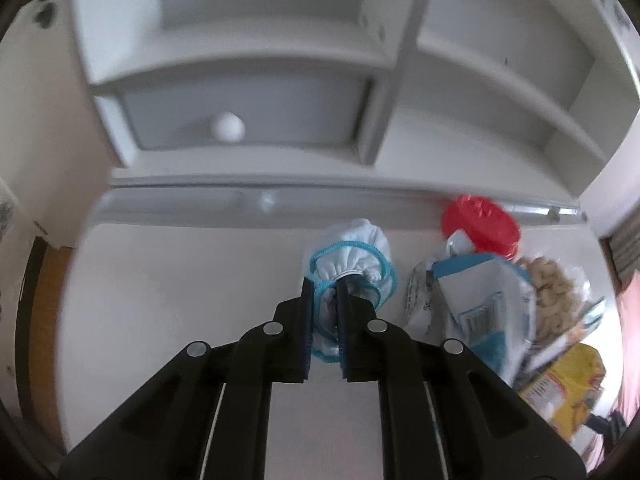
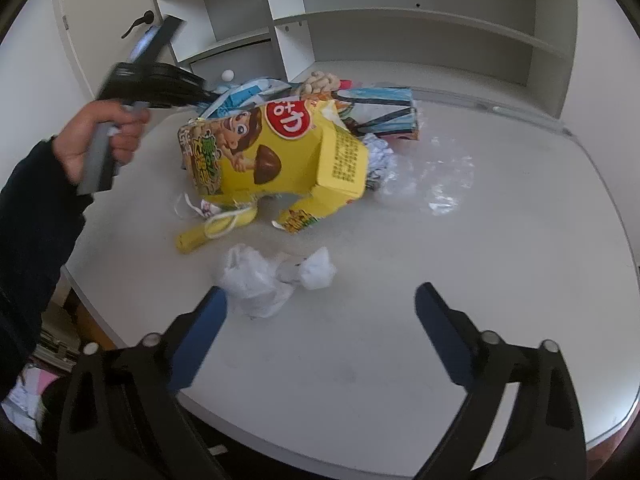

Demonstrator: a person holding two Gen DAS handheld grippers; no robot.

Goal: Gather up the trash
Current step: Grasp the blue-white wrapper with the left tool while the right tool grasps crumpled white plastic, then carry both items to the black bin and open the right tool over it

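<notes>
My left gripper (image 1: 325, 294) is shut on a white cloth cover with blue elastic trim (image 1: 352, 260), held above the white desk (image 1: 160, 300). In the right wrist view the left gripper's black body (image 2: 160, 84) is held by a hand at the upper left. My right gripper (image 2: 320, 300) is open and empty, low over the desk (image 2: 360, 380). Just ahead of it lie a crumpled white plastic bag (image 2: 252, 280) and a white paper wad (image 2: 318, 268). Behind them stands a torn yellow snack box (image 2: 280, 152) with a yellow scrap (image 2: 212, 228).
A trash pile sits by the shelf unit (image 1: 248, 60): a red lid (image 1: 480, 220), a blue-white bag (image 1: 480, 300), a bag of nuts (image 1: 552, 288), a yellow box (image 1: 568, 384). Clear plastic film (image 2: 440, 184), crumpled foil (image 2: 378, 152) and blue packages (image 2: 384, 108) lie behind the box.
</notes>
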